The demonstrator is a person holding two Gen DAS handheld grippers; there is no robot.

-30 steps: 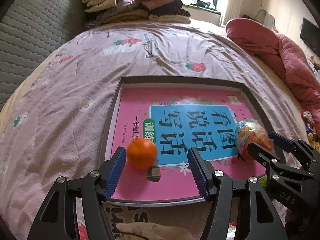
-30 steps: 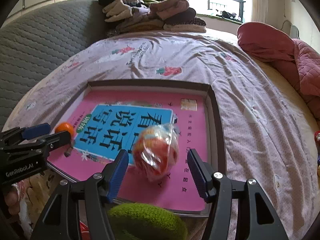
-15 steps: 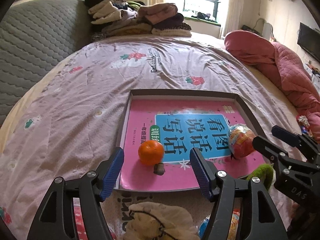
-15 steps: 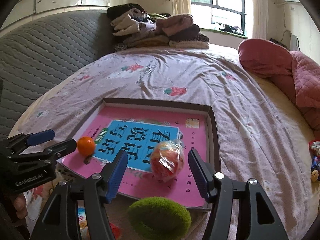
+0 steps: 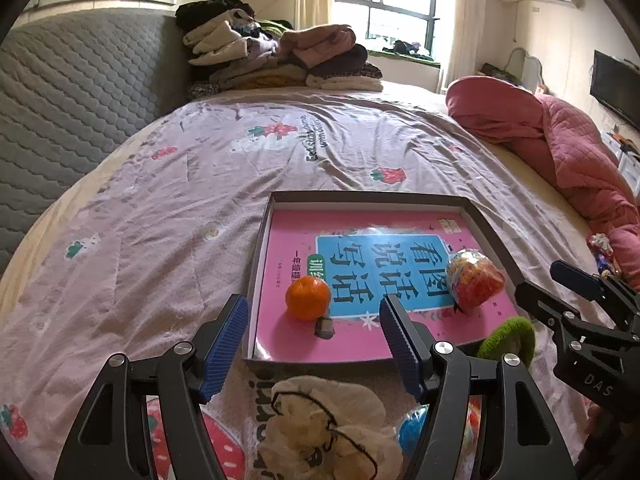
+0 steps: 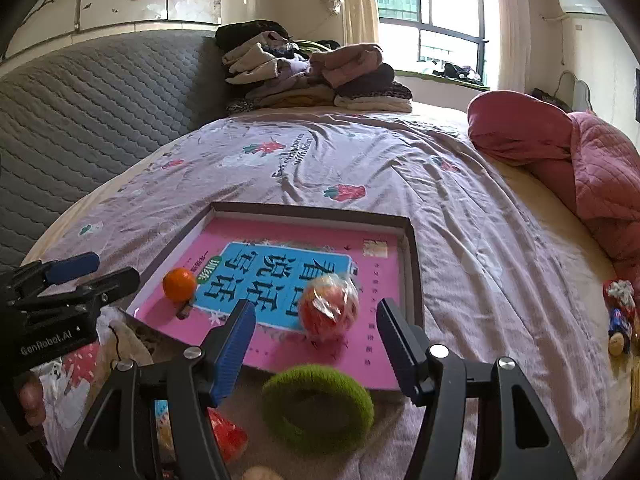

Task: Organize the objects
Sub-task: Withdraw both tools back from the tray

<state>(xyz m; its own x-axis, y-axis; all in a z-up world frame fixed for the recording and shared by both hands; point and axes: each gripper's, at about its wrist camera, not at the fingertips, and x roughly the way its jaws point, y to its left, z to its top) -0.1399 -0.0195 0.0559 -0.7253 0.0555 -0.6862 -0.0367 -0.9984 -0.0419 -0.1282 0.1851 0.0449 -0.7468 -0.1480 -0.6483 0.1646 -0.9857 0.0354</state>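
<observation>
A shallow dark-rimmed tray (image 5: 372,197) (image 6: 414,264) lies on the bed with a pink book (image 5: 360,332) (image 6: 280,236) inside. On the book rest an orange (image 5: 308,297) (image 6: 179,284), a small brown item (image 5: 325,326) (image 6: 185,312) beside it, and a plastic-wrapped fruit (image 5: 474,278) (image 6: 328,307). My left gripper (image 5: 312,340) (image 6: 96,272) is open, held back above the tray's near edge, empty. My right gripper (image 6: 316,338) (image 5: 560,280) is open too, above a green fuzzy ring (image 6: 318,408) (image 5: 508,340), nothing between its fingers.
A cream cloth item with black cord (image 5: 332,424) and small colourful things lie in front of the tray. Folded clothes (image 5: 276,60) are stacked at the bed's head by a grey quilted headboard (image 5: 80,92). A pink quilt (image 5: 560,148) lies at right. Small toys (image 6: 620,312) sit near the bed's right edge.
Both grippers have drawn back and up from the tray. The orange and the wrapped fruit, earlier between the fingers, now lie farther off on the book. The green ring and cloth came into view.
</observation>
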